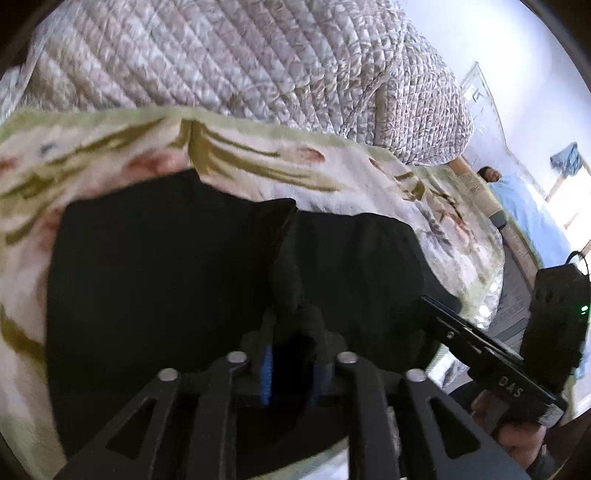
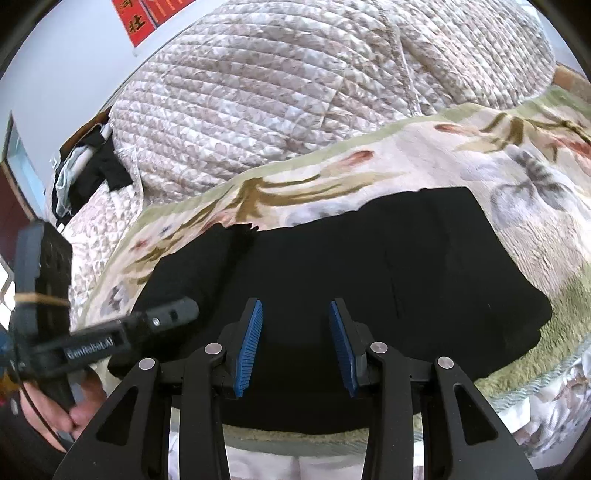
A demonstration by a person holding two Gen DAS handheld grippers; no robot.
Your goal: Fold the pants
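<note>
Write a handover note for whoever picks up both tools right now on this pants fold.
Left tool: a raised fold of the black pants sits between its pads; whether it is pinched is unclear.
Right tool: open, empty, over the pants' near part.
Pants lie on the floral blanket, in front of the quilted comforter, already folded into a compact block.
Left: lay that raised fold flat, then finish and square the fold.

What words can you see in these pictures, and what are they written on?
"DAS" - on the right gripper, seen from the left wrist.
"GenRobot.AI" - on the left gripper, blurred.
"壮" - on the red poster; its other characters are cut off and unreadable.
</note>
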